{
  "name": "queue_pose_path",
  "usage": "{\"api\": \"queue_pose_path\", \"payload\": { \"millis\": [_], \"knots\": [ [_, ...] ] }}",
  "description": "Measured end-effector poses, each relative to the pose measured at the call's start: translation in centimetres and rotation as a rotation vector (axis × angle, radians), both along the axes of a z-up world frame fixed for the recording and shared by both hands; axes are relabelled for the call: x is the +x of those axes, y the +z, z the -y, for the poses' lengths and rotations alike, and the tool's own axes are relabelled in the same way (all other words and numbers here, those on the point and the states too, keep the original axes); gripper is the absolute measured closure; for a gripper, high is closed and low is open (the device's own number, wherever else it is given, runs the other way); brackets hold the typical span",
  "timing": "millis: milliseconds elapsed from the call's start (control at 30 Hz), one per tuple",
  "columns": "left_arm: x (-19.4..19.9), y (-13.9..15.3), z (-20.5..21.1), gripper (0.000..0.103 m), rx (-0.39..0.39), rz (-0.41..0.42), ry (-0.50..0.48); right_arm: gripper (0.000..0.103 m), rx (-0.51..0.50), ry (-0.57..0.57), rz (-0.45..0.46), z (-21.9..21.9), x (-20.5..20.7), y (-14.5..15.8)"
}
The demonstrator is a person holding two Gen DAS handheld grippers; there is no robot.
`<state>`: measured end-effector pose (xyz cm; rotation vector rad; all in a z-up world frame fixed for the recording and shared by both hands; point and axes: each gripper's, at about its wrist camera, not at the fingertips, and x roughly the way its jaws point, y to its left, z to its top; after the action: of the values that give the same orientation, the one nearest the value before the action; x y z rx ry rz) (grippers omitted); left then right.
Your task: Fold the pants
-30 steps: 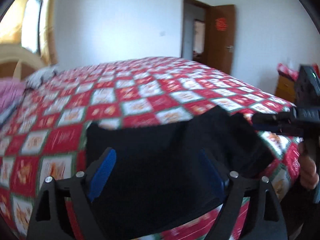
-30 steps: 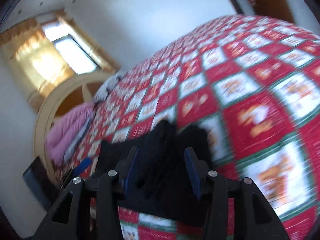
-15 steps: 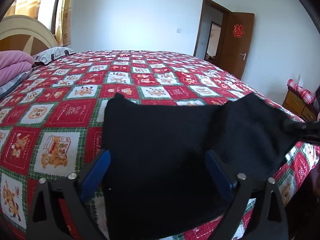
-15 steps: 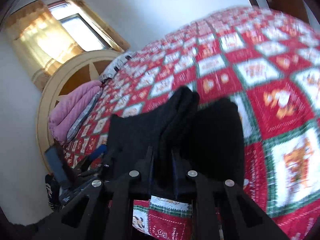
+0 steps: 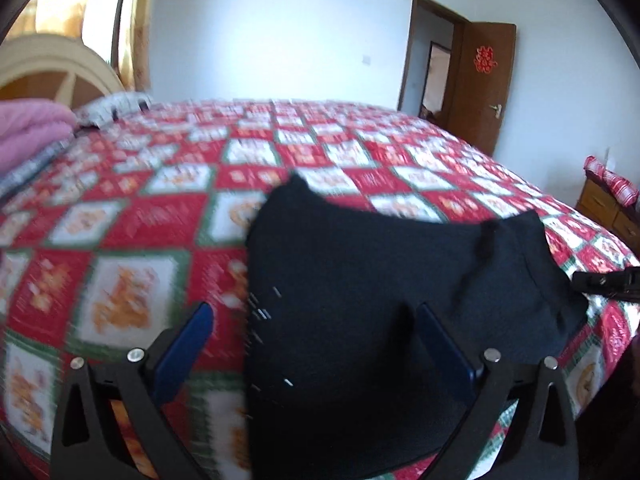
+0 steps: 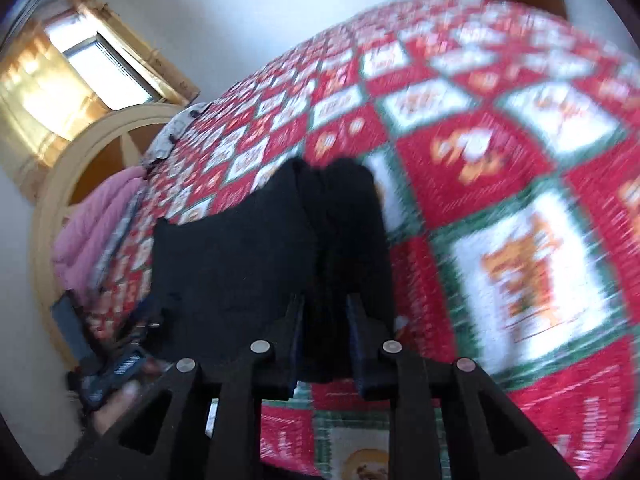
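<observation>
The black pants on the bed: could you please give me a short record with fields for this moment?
garment: black pants, lying partly folded near the bed's edge
surface: red, white and green checkered bedspread
left tool: open, one blue finger over the bedspread, the other over the fabric
right tool: shut on a bunched fold of the pants
background: pink bedding by the headboard, brown door open
image quality: motion blur in both views
</observation>
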<state>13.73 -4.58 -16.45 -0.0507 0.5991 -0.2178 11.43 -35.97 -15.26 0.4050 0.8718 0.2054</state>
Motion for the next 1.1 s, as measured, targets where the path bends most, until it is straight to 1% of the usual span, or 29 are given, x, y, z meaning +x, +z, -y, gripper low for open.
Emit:
{"api": "queue_pose_path", "payload": {
  "millis": [33,67,100,133,167,200,233,267,333,400,433,467,500,533,567,633,700,733,767,833,867,900,967,1100],
  "knots": [
    [-0.1,0.4,-0.2,0.0,0.009,0.02,0.012,0.077,-0.072,-0.026,0.038,-0.4,-0.4,0.9],
    [-0.1,0.6,-0.3,0.0,0.012,0.033,0.023,0.074,-0.172,-0.059,0.104,-1.0,-1.1,2.2],
    [-0.1,0.7,-0.5,0.0,0.007,0.039,0.028,0.071,-0.208,-0.059,0.154,-1.6,-1.4,3.0],
    [-0.2,0.7,-0.6,0.0,-0.005,0.045,0.027,0.069,-0.211,-0.042,0.196,-2.2,-1.9,3.6],
    [-0.2,0.5,-0.5,0.0,-0.013,0.041,0.017,0.067,-0.18,0.007,0.251,-3.0,-2.4,4.2],
    [0.0,0.1,-0.2,0.0,-0.002,0.025,0.005,0.062,-0.152,0.049,0.277,-3.6,-2.4,4.4],
    [0.1,-0.2,0.0,0.0,0.011,0.015,0.002,0.059,-0.13,0.089,0.289,-4.4,-2.4,4.4],
    [0.3,-0.7,0.4,0.0,0.032,0.002,0.0,0.058,-0.107,0.155,0.286,-5.4,-1.9,4.0],
    [0.2,-1.1,0.7,0.0,0.04,-0.008,-0.015,0.058,-0.098,0.206,0.257,-6.3,-1.2,3.0],
    [0.5,-1.8,0.9,0.0,0.057,-0.042,-0.034,0.058,-0.117,0.172,0.163,-6.1,0.1,1.4],
    [0.4,-2.0,0.9,0.0,0.051,-0.051,-0.04,0.059,-0.127,0.142,0.09,-5.3,1.1,0.2],
    [0.4,-2.3,0.7,0.0,0.025,-0.052,-0.041,0.06,-0.099,0.14,0.067,-4.5,1.6,-0.4],
    [0.4,-2.4,0.5,0.0,0.011,-0.053,-0.039,0.07,-0.067,0.144,0.063,-3.9,1.7,-0.6],
    [0.5,-2.3,0.4,0.0,0.006,-0.053,-0.042,0.075,-0.061,0.139,0.057,-3.2,1.8,-0.5],
    [0.4,-2.2,0.4,0.0,0.006,-0.053,-0.042,0.076,-0.067,0.133,0.053,-2.7,1.7,-0.4],
    [0.2,-2.0,0.2,0.0,-0.002,-0.051,-0.036,0.076,-0.045,0.126,0.066,-1.9,1.2,-0.3],
    [-0.3,-1.4,-0.1,0.0,-0.007,-0.029,-0.023,0.074,-0.03,0.112,0.086,-1.5,0.9,0.1],
    [-0.4,-1.4,-0.2,0.0,-0.006,-0.022,-0.018,0.074,-0.043,0.094,0.11,-2.1,0.7,0.6],
    [-0.6,-1.2,-0.4,0.0,-0.008,-0.01,-0.008,0.074,-0.074,0.067,0.152,-2.2,0.2,1.5],
    [-0.6,-1.2,-0.6,0.0,-0.015,-0.004,-0.001,0.074,-0.095,0.077,0.226,-2.8,0.1,3.3],
    [-0.6,-1.3,-0.7,0.0,-0.005,-0.008,0.008,0.074,-0.087,0.098,0.241,-3.1,0.5,3.9],
    [-0.5,-1.4,-0.9,0.0,0.0,-0.013,0.014,0.073,-0.079,0.118,0.245,-3.5,1.1,4.2],
    [-0.4,-1.6,-1.4,0.0,-0.013,-0.015,0.022,0.073,-0.067,0.142,0.244,-4.2,2.6,4.1],
    [-0.2,-2.1,-2.4,0.0,-0.029,-0.032,0.031,0.073,-0.118,0.152,0.187,-5.5,5.5,2.7]
  ]
}}
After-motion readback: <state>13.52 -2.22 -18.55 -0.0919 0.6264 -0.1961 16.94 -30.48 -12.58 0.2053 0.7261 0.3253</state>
